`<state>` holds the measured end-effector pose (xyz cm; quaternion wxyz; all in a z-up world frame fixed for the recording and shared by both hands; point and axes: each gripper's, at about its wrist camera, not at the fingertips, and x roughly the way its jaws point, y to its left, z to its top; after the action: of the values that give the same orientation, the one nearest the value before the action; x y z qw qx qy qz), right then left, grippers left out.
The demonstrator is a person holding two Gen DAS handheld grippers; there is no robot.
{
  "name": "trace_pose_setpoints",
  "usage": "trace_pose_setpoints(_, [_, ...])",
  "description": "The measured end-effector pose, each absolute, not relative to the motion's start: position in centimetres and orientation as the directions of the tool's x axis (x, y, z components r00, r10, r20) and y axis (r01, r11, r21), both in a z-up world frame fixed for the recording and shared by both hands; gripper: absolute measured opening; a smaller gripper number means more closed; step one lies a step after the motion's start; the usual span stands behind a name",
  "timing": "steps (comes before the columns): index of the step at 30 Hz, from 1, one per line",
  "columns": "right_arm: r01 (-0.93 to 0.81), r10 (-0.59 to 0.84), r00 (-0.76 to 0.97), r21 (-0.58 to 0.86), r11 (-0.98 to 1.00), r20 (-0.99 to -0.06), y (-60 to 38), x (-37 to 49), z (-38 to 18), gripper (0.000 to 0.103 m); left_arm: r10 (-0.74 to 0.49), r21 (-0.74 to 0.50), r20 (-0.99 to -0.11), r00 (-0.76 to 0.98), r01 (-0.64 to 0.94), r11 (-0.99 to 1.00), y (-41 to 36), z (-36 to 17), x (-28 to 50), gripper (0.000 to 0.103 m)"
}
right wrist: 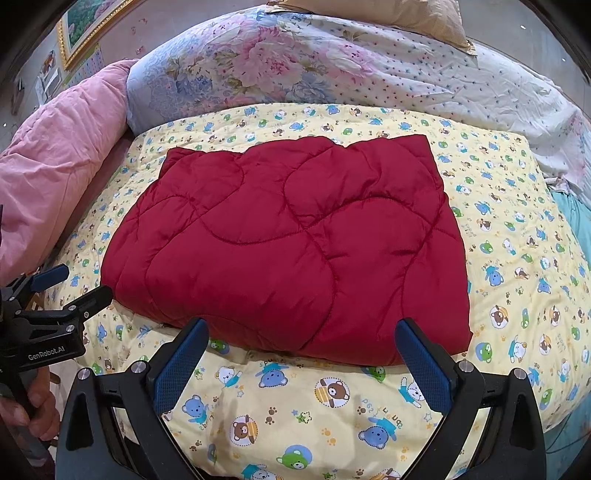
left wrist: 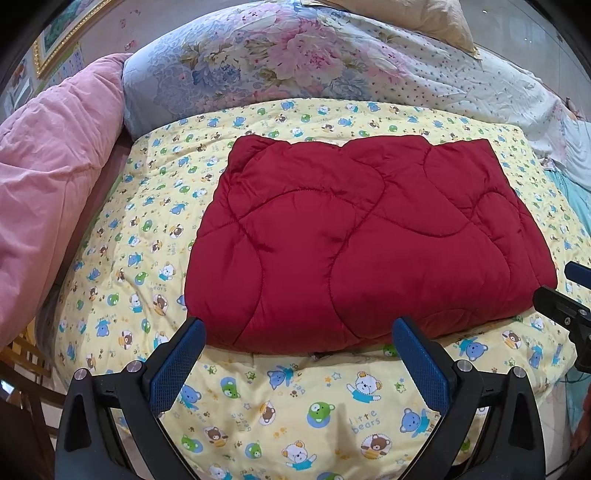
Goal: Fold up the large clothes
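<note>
Where the red quilted garment (left wrist: 354,236) lies, it is folded into a thick, roughly rectangular pad, flat on the bear-print sheet (left wrist: 280,406), directly ahead of both grippers. Its surface is glossy red fabric with curved stitch lines; the edges are puffy and the far edge is uneven. Which type of garment it is cannot be told.

Surface: a yellow sheet printed with cartoon bears, lightly creased, covers the bed under the garment and extends toward each gripper. Beyond the garment's far edge lies a floral quilt (left wrist: 280,62), with a tan pillow (left wrist: 406,18) on top of it. To the far left of the left gripper sits a bunched pink duvet (left wrist: 48,177). A gold-framed picture (right wrist: 92,29) hangs on the wall at upper left.

Left gripper (left wrist: 299,354): held low over the sheet at the garment's near edge, 2 blue-padded fingers spread wide, nothing between them. Its fingertips overlap the near edge in this view; contact cannot be confirmed.

Right gripper (right wrist: 301,356): same posture, jaws spread wide and empty, fingertips at the near edge toward the garment's right side. In the right wrist view the left gripper appears at the left, with the person's left hand (right wrist: 33,410) on its handle.
</note>
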<state>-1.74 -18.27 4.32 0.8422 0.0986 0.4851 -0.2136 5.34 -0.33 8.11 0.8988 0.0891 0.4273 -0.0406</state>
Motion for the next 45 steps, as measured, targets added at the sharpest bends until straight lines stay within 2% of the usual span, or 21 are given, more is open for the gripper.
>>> trace_pose_setpoints(45, [0.455, -0.268, 0.448, -0.04, 0.89, -0.853, -17.79, -1.53, 4.9, 0.102, -0.001, 0.121, -0.77, 0.638, 0.148, 0.982, -0.43, 8.45, 5.24, 0.102])
